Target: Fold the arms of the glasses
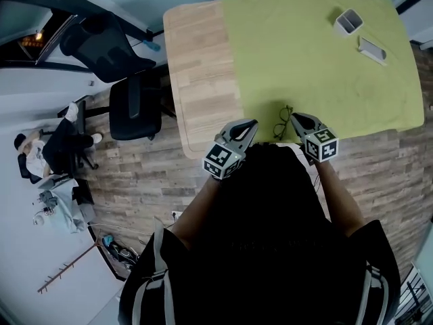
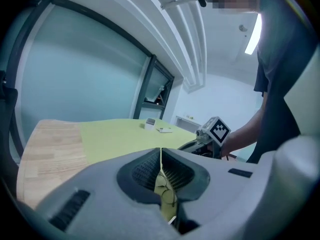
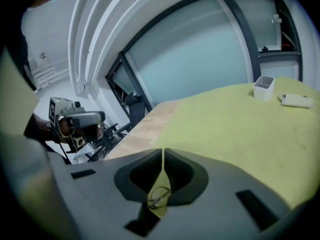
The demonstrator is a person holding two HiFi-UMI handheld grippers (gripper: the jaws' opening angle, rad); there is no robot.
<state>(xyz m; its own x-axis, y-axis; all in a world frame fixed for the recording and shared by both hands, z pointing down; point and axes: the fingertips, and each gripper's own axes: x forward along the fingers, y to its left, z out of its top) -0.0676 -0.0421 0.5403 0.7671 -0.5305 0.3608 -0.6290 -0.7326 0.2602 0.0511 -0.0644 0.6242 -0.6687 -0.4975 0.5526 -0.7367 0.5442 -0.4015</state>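
Note:
Dark thin-framed glasses (image 1: 282, 122) lie on the green mat (image 1: 318, 66) close to the table's near edge, arms spread. My left gripper (image 1: 252, 123) hovers just to their left and my right gripper (image 1: 295, 116) just to their right, neither touching them. In the left gripper view the jaws (image 2: 160, 152) meet at the tips with nothing held; the glasses (image 2: 165, 190) show through the gap below. The right gripper view shows jaws (image 3: 163, 152) likewise shut, with the glasses (image 3: 157, 196) underneath. Each gripper appears in the other's view: right gripper (image 2: 212, 134), left gripper (image 3: 75, 123).
A small white open box (image 1: 348, 21) and a flat white case (image 1: 372, 49) sit at the mat's far right. Bare wood (image 1: 196, 66) borders the mat on the left. A black office chair (image 1: 132, 93) stands left of the table; a person (image 1: 40, 151) sits farther left.

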